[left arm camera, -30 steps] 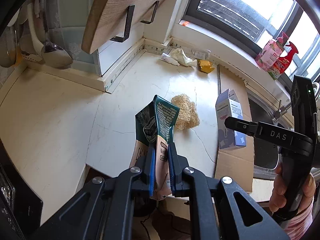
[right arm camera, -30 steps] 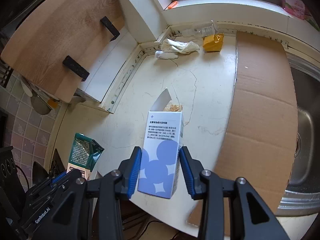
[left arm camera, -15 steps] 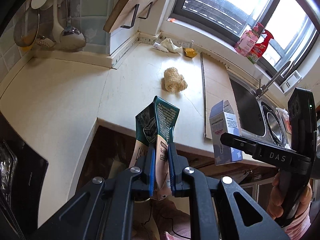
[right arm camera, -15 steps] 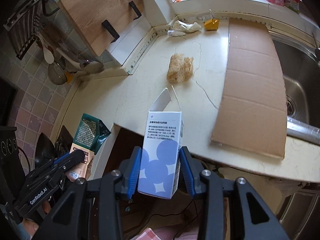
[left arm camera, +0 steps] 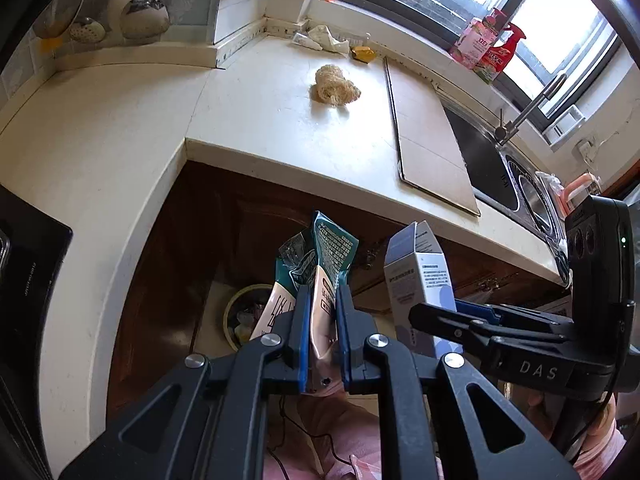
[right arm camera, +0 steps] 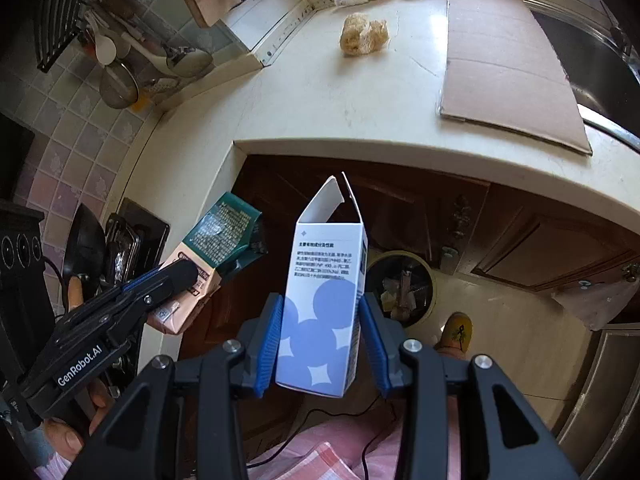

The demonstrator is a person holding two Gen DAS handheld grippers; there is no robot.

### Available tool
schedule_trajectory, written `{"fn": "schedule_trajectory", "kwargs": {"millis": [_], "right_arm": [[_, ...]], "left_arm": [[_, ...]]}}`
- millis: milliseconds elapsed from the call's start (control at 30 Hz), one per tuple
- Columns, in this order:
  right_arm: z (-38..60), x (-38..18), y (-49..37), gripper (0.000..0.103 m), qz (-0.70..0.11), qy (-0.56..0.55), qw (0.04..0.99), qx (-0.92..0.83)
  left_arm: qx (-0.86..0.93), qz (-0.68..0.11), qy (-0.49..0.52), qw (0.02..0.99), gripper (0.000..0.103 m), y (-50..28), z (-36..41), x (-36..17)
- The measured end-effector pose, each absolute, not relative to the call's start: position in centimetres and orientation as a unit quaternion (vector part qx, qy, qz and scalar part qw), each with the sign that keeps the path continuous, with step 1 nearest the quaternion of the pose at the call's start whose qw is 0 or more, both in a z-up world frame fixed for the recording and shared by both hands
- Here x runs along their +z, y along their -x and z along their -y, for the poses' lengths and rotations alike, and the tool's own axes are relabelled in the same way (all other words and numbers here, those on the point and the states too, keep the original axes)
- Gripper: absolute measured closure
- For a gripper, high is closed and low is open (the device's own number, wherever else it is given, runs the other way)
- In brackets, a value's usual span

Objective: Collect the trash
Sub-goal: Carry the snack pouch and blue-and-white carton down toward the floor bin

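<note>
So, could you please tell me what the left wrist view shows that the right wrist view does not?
Only the left wrist view shows the window, the spray bottles on its sill and the faucet. Only the right wrist view shows a yellow slipper on the floor and the wok. Both show the green packet in the left tool, the blue-and-white carton in the right tool, the loofah, the cardboard sheet and the trash bin.

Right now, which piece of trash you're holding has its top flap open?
The white-and-blue box in the right gripper; the green snack bag is crumpled.
</note>
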State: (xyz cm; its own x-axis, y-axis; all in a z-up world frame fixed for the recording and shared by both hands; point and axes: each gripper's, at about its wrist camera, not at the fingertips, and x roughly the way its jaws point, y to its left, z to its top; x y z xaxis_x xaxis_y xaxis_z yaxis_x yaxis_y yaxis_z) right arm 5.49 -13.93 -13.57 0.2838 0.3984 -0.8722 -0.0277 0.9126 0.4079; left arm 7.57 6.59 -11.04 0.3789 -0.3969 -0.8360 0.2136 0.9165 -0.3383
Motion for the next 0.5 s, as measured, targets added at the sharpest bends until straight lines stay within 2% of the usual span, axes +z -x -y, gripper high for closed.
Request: {"fn": "schedule_trajectory", "kwargs": {"millis": [300, 500], "right_arm": [[12.8, -18.4, -4.8, 0.064, -0.614, -0.15, 0.765, 0.126], [13.5, -24.3, -6.4, 0.064, -0.628, -0.15, 0.753, 0.128]], "left_arm": [[-0.186, -0.559, 0.084, 0.803, 0.093, -7.6, -5.0, -16.7], [-0.177, -0.578, 0.079, 0.793, 0.093, -8.9, -4.2, -23.1]]}}
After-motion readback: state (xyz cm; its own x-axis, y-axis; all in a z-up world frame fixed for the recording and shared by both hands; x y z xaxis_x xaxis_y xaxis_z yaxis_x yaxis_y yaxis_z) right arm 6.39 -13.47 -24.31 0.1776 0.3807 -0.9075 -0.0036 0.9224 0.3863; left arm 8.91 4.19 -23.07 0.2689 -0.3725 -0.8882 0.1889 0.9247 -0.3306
